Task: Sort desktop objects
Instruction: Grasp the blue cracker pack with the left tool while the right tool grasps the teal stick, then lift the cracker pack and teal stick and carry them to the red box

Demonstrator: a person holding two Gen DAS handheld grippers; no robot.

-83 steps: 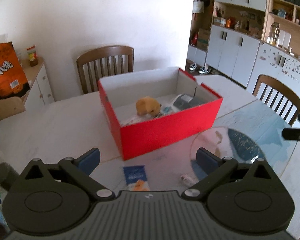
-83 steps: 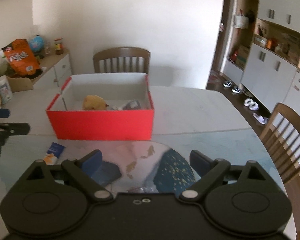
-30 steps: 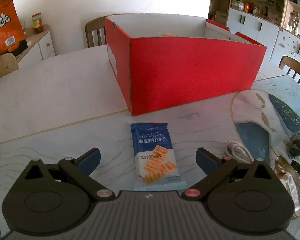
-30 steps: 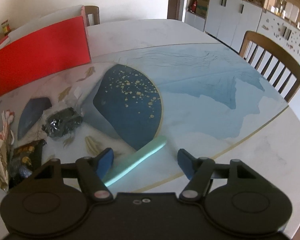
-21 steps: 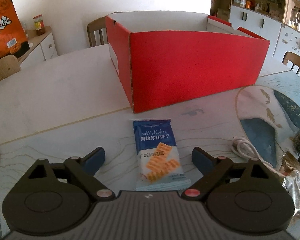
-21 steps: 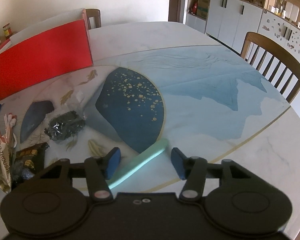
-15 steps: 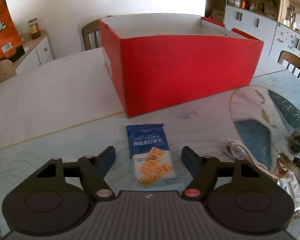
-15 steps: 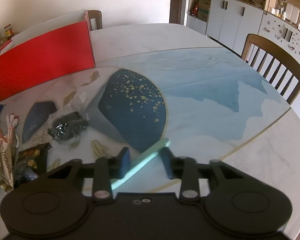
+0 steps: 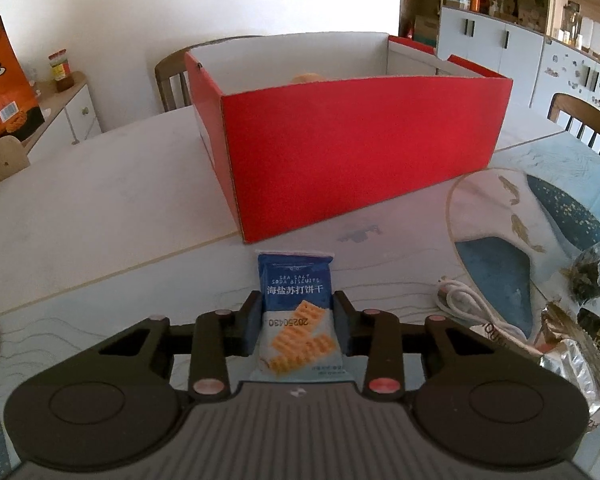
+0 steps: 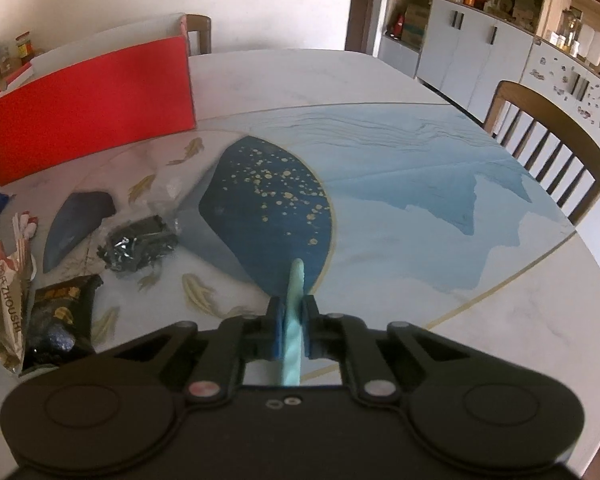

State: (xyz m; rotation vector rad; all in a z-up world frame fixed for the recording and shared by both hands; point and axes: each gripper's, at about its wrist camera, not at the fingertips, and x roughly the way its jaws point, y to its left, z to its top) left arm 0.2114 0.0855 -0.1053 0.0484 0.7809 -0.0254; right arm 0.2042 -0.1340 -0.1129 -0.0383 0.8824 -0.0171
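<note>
Presently catalogued, two items under grip, neither yet lifted.

Item 1: biscuit packet (image 9: pixel 296 316), flat sealed film pouch, glossy, blue top and pale lower half printed with orange crackers. Lies on the table (image 9: pixel 100 216) just before the red box (image 9: pixel 356 160). Left gripper (image 9: pixel 296 322) straddles it, jaws closing, blue pads against both long edges.

Item 2: mint-green stick (image 10: pixel 294 320), slim, matt, with a rounded tip, possibly a comb or toothbrush handle; cannot tell which. Held edge-up in the right gripper (image 10: pixel 294 330), tongs drawn narrow and clamped on it, tip pointing out over the dark blue, gold-flecked patch of the tabletop.

Step, by judgement: grasp phase of a two-handed pick. Next move calls for lifting both clear and carrying them over the box wall; the packet is slippery and soft, so a firm pinch before rising.

Receptacle: red box, stiff card, white inside, open top, an orange-brown rounded thing just showing above the rim.

Awaiting sorting: white cable (image 9: pixel 464 304), coiled; clear bag of dark bits (image 10: pixel 140 244), crinkled; black snack pouch (image 10: pixel 60 316); silver foil wrapper (image 10: pixel 4 300), creased.

Surface: table, smooth stone-look, veined white with blue painted areas.
</note>
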